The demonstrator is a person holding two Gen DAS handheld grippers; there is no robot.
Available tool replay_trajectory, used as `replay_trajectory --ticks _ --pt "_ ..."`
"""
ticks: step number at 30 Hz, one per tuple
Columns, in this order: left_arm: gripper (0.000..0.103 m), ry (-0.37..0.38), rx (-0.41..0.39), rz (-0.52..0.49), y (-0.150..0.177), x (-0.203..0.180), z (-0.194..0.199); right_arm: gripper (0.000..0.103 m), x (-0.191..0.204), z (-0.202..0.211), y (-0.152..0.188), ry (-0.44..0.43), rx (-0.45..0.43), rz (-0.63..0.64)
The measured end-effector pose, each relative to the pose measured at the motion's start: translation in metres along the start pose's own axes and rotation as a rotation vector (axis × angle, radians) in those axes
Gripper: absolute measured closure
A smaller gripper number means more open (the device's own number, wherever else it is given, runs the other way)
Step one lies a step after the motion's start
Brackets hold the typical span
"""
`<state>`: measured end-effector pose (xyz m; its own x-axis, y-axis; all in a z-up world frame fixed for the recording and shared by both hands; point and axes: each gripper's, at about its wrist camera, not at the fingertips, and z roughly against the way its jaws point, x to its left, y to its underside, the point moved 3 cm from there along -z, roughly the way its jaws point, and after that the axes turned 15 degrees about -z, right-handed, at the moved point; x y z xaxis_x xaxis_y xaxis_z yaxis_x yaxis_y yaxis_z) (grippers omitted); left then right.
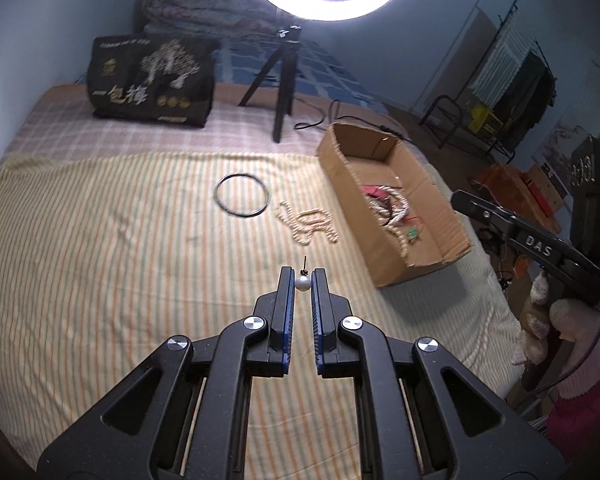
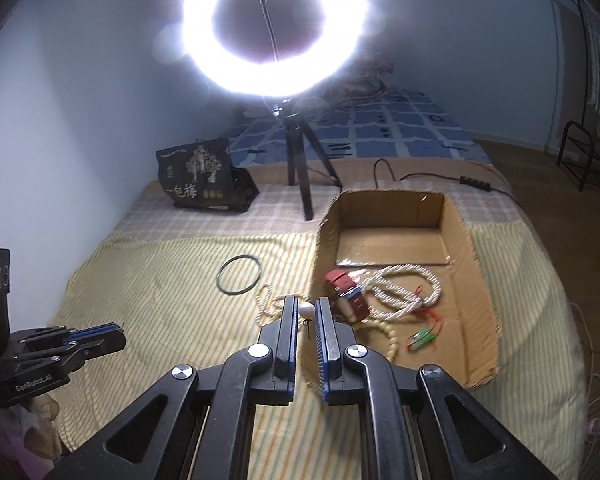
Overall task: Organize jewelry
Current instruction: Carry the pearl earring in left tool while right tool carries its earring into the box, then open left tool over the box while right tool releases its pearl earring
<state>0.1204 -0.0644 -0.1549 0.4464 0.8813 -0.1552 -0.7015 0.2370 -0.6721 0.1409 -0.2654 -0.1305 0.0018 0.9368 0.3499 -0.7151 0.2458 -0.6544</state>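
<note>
Striped bedspread [image 1: 120, 240] beneath a glaring ring light [image 2: 274, 28], pale walls.

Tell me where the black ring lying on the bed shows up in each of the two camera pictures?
Left wrist view: the black ring lies upper centre on the striped sheet, left of the bead necklace.
Right wrist view: the ring lies centre-left, left of the cardboard box.
Shared landmark: the box, right of the ring in both.

Left gripper [image 1: 303, 278] | jaws pinched on a pearl stud earring [image 1: 303, 282], post pointing up | Right gripper [image 2: 306, 312] | jaws clamped on a second pearl earring [image 2: 306, 311], post hanging down | both held above the bed
</note>
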Motion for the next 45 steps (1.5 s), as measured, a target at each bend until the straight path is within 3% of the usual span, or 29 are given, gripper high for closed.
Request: replay_trajectory --ticks 21,40,42,45 --pt "0.097 0.082 -0.015 -0.133 -0.061 -0.072 -0.054 0.097 -0.066 -0.037 -0.064 0.031 0.043 -0.035" --pt "0.097 0.123 0.002 -0.191 -0.077 -0.118 -0.097 0.096 -0.077 -0.066 -0.073 0.030 0.059 -0.033" --pt "0.097 0.121 -0.002 -0.188 -0.078 -0.118 -0.097 0.092 -0.077 -0.066 -0.074 0.031 0.056 -0.035" --pt "0.097 0.118 -0.009 -0.189 -0.079 -0.117 -0.096 0.076 -0.078 -0.066 -0.073 0.029 0.056 -0.042"
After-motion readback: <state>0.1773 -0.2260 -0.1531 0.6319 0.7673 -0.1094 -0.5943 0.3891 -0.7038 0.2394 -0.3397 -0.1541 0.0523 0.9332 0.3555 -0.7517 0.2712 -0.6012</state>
